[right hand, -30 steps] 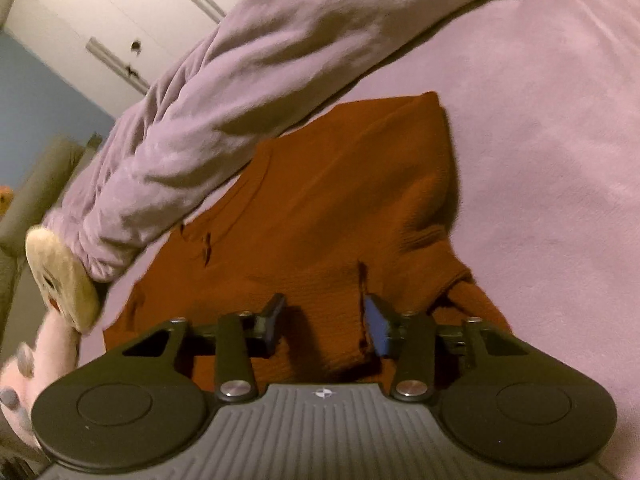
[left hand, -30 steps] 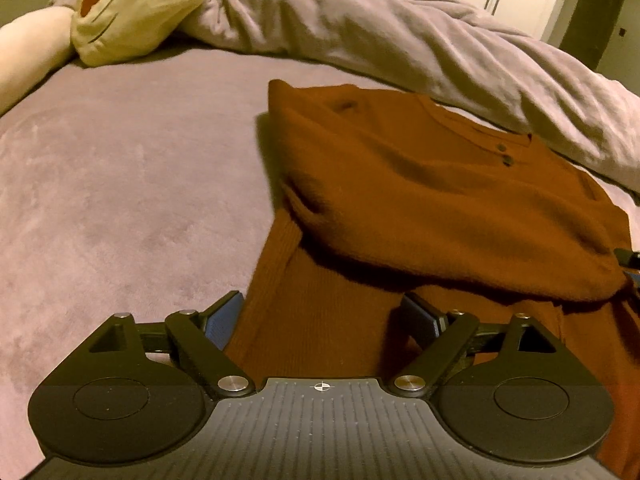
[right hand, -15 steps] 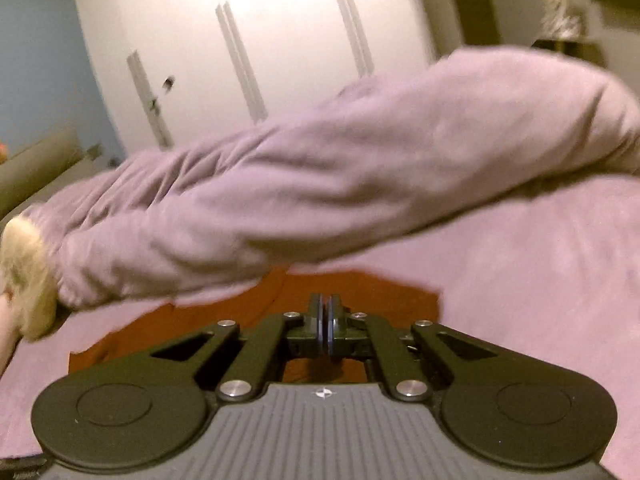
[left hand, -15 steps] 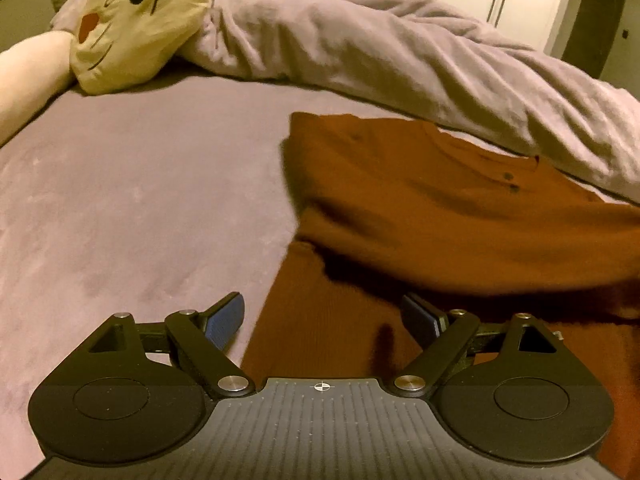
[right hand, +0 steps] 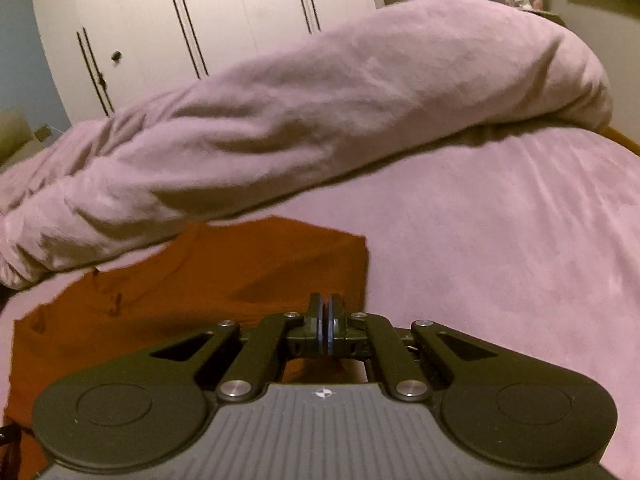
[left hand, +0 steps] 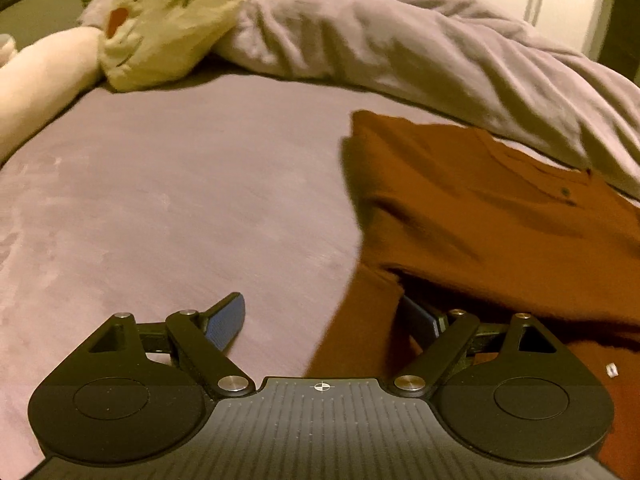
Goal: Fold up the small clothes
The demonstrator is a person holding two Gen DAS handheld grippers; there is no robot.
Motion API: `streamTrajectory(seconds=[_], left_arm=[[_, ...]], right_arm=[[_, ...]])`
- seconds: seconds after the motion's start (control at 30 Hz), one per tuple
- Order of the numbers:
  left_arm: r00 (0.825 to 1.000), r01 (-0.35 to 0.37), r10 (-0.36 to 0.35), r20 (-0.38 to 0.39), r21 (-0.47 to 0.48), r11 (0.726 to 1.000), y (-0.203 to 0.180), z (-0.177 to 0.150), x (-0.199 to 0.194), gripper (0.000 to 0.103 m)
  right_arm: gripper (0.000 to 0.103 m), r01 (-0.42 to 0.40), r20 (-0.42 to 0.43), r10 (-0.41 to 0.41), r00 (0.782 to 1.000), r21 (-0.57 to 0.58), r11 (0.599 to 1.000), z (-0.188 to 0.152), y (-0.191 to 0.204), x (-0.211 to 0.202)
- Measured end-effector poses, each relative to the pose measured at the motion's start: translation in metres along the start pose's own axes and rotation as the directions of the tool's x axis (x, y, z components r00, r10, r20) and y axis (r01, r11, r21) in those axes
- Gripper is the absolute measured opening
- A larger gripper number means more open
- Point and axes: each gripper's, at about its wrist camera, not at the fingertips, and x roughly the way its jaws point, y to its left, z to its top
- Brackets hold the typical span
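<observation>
Left wrist view low over bed, facing headboard; right wrist view lower, nearer; both share sweater

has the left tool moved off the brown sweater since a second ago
Yes. The left tool has slid left: against the brown sweater, its left finger now sits over bare bedsheet, jaws open.

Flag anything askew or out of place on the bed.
The rust-brown sweater lies crooked: its folded-over upper layer runs slanted across the part beneath, edges unaligned. A small white tag shows near its lower right. Nothing looks spilled or damaged.
</observation>
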Motion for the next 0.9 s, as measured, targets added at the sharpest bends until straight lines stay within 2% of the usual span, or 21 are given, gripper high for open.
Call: streamTrajectory(seconds=[0.07,0.13,0.2,0.23,0.33,0.43,0.57,0.67,0.73,0.8,0.9], left_arm=[[1.000,-0.028,0.028,-0.002,-0.019,0.999,0.004,0.002,0.002,0.090],[0.999,-0.032,0.031,-0.019,-0.051,0.998,0.011,0.004,0.000,0.090],[0.999,-0.046,0.044,-0.022,-0.080,0.996,0.017,0.005,-0.009,0.090],[0.998,-0.059,0.058,-0.017,-0.088,0.994,0.019,0.005,-0.015,0.090],[0.994,-0.097,0.103,0.041,-0.116,0.988,0.021,0.009,-0.034,0.091],[0.997,-0.052,0.057,0.053,-0.097,0.994,0.009,0.022,-0.031,0.094],[0.997,-0.024,0.025,0.070,-0.021,0.999,-0.022,0.032,-0.005,0.094],[0.996,-0.065,0.063,0.056,0.036,0.997,-0.035,0.032,0.021,0.094],[0.996,-0.067,0.065,0.065,0.025,0.997,-0.033,0.030,0.031,0.094],[0.994,-0.079,0.077,0.074,0.022,0.997,-0.026,0.031,0.035,0.098],[0.994,-0.070,0.067,0.089,0.033,0.997,-0.018,0.030,0.041,0.101]], right_arm=[[0.002,0.002,0.006,-0.002,1.000,-0.014,1.000,0.002,0.004,0.003],[0.002,0.072,0.005,-0.072,0.997,-0.057,0.996,0.002,0.008,0.007],[0.004,0.167,0.005,-0.167,0.986,-0.085,0.982,0.003,0.009,0.010],[0.004,0.171,0.008,-0.171,0.985,-0.071,0.983,0.002,0.007,0.006],[0.004,0.070,0.016,-0.069,0.997,-0.049,0.996,0.001,0.009,-0.007],[0.004,-0.050,-0.022,0.047,0.999,-0.118,0.992,-0.005,0.036,-0.006],[0.004,-0.201,-0.105,0.181,0.978,-0.226,0.953,-0.025,0.086,0.004],[0.004,-0.276,-0.140,0.245,0.959,-0.291,0.916,-0.040,0.117,0.016],[0.003,-0.286,-0.163,0.244,0.956,-0.325,0.901,-0.047,0.127,0.029],[0.002,-0.279,-0.147,0.241,0.959,-0.358,0.891,-0.047,0.126,0.037],[0.001,-0.219,-0.105,0.194,0.975,-0.398,0.891,-0.036,0.111,0.047]])
